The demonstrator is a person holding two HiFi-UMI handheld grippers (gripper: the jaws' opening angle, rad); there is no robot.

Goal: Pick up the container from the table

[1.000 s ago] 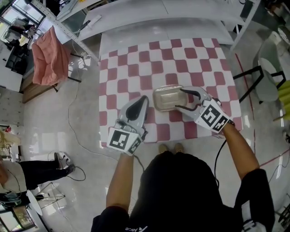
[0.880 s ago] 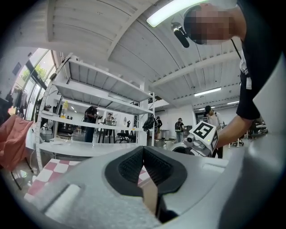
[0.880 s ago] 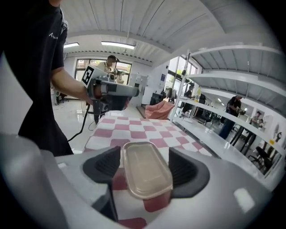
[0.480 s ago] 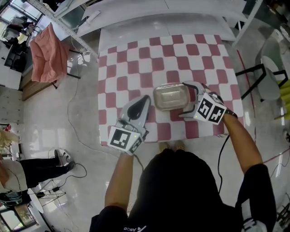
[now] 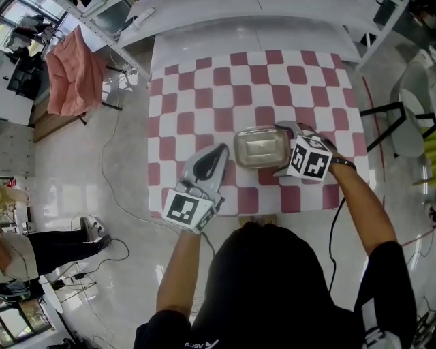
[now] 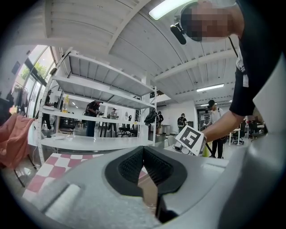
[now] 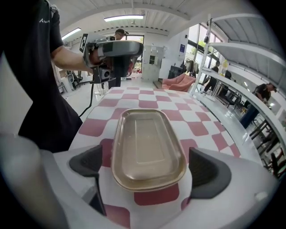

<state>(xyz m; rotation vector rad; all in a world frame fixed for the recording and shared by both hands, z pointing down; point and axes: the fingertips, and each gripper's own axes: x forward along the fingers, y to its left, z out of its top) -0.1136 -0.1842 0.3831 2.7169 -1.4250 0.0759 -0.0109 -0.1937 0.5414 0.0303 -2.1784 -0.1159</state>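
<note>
A shallow beige container with a clear lid lies on the red-and-white checked table, towards its near right. My right gripper tilts down over the container's right end. Its jaws have just been opening and now stand wide on either side of that end. In the right gripper view the container lies between the two dark pads, with a gap on each side. My left gripper hovers level just left of the container, shut and holding nothing; in its own view the left gripper shows its pads pressed together.
The table's near edge runs just in front of both grippers. A pink cloth hangs on a rack to the left. White shelving stands behind the table, and a chair to the right. A cable trails over the floor.
My right gripper has come down and tipped over the container's right end, and its jaws have spread wide around it. The left gripper has barely moved.
</note>
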